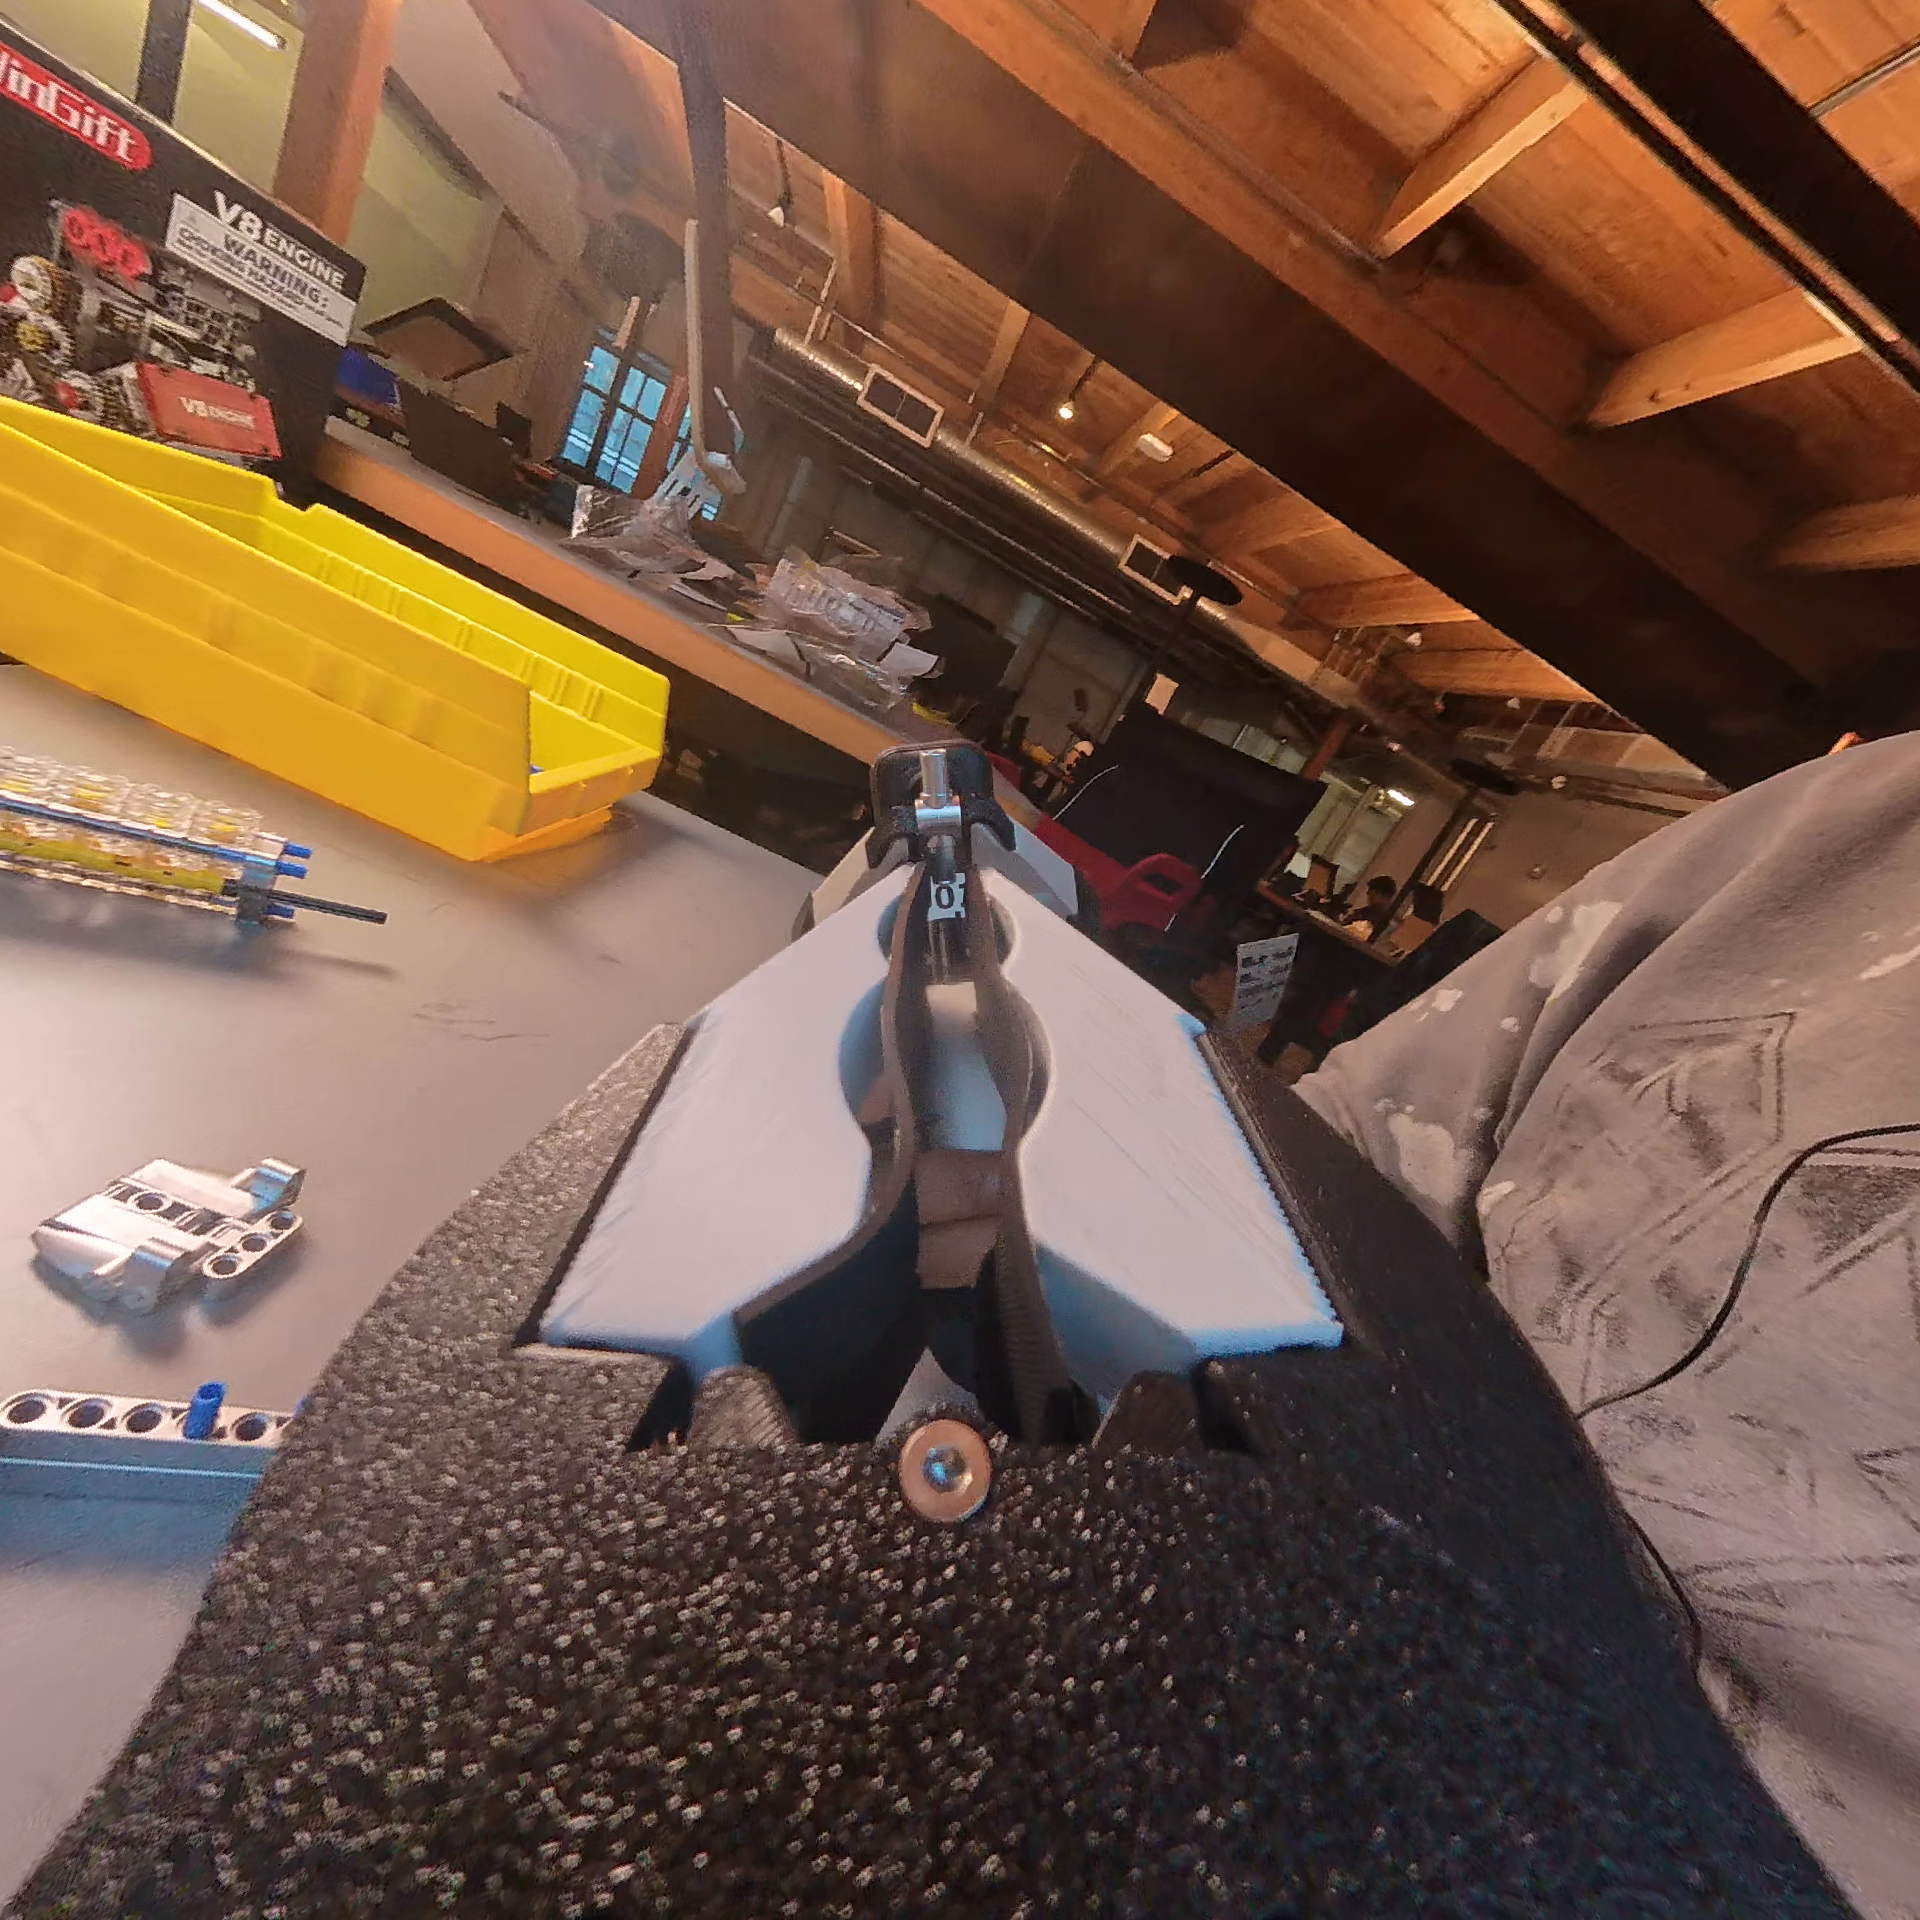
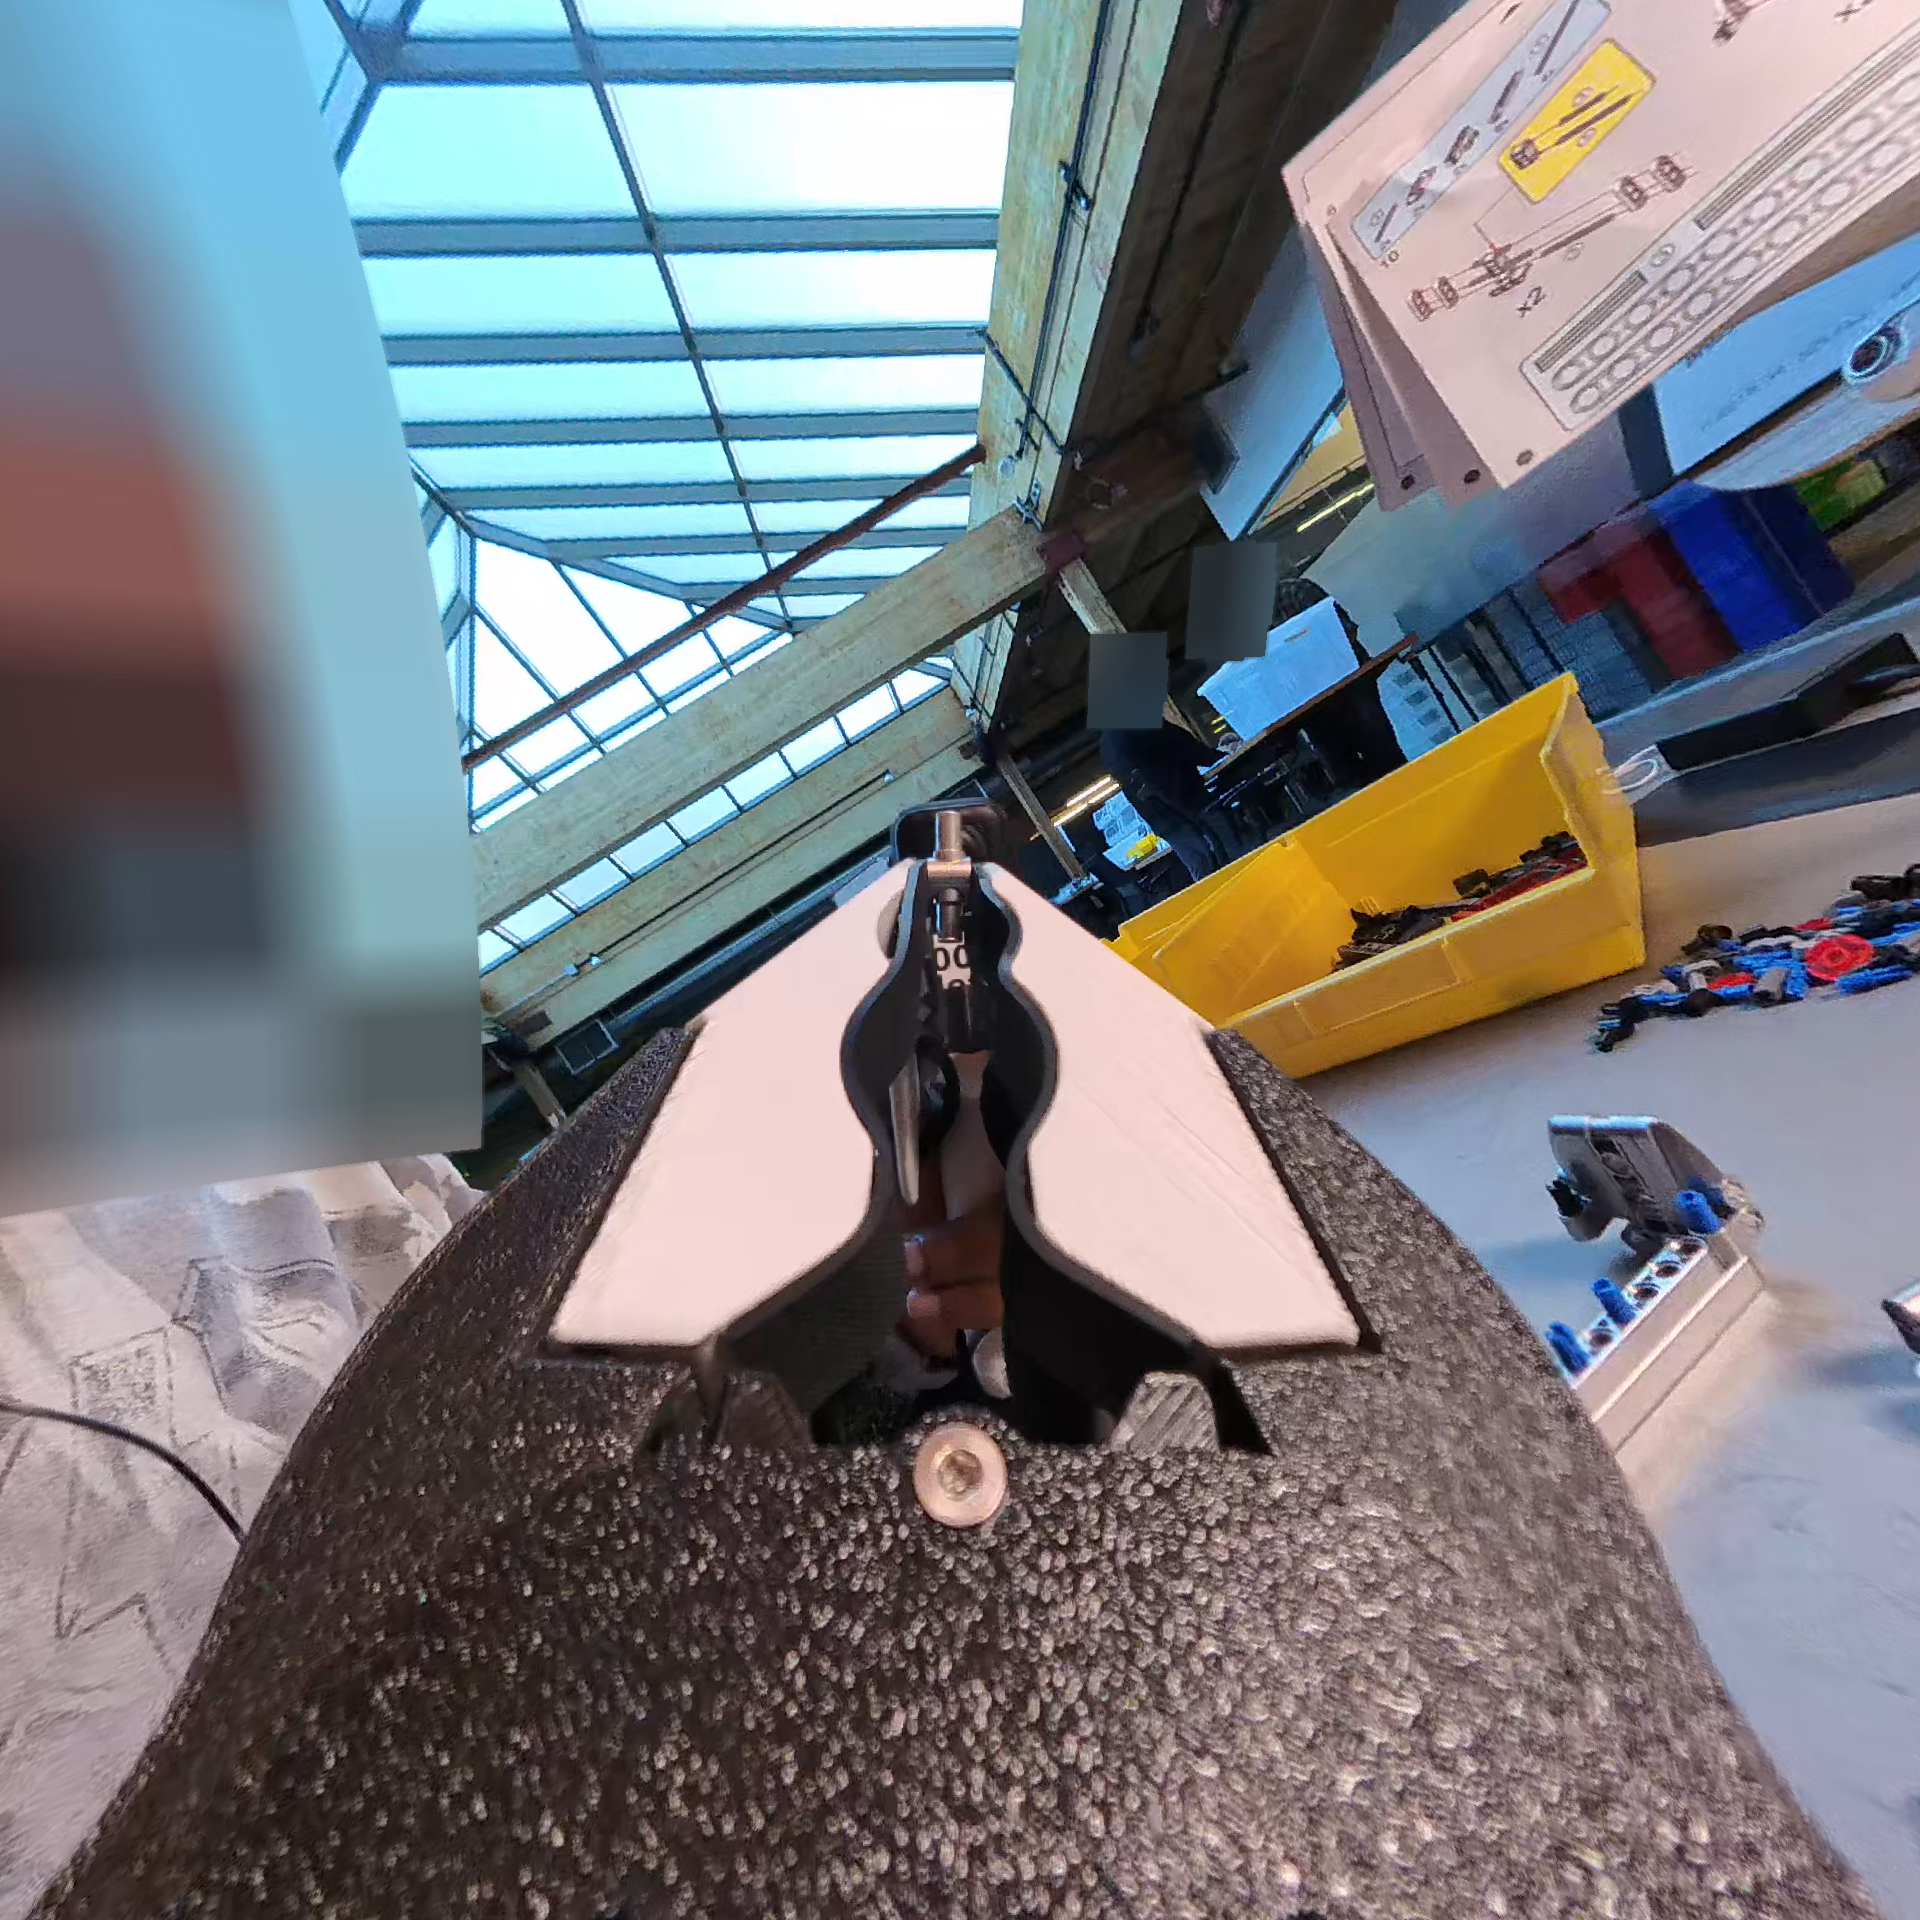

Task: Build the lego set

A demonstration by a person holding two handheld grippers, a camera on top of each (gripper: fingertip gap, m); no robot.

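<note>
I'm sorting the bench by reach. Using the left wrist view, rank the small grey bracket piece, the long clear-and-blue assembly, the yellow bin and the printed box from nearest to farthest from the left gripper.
1. Small grey bracket piece: on the table, low to the left gripper's left.
2. Long clear-and-blue assembly: farther back on the left.
3. Yellow bin: behind it, running toward the table's edge.
4. Printed box: behind the bin, far left.

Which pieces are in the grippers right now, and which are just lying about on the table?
Held: silver connector, pinched at the tips of the left gripper and right gripper.
Lying about: yellow bin, grey bracket piece, cylinder-row assembly, loose parts pile, instruction booklet, kit box.
</note>
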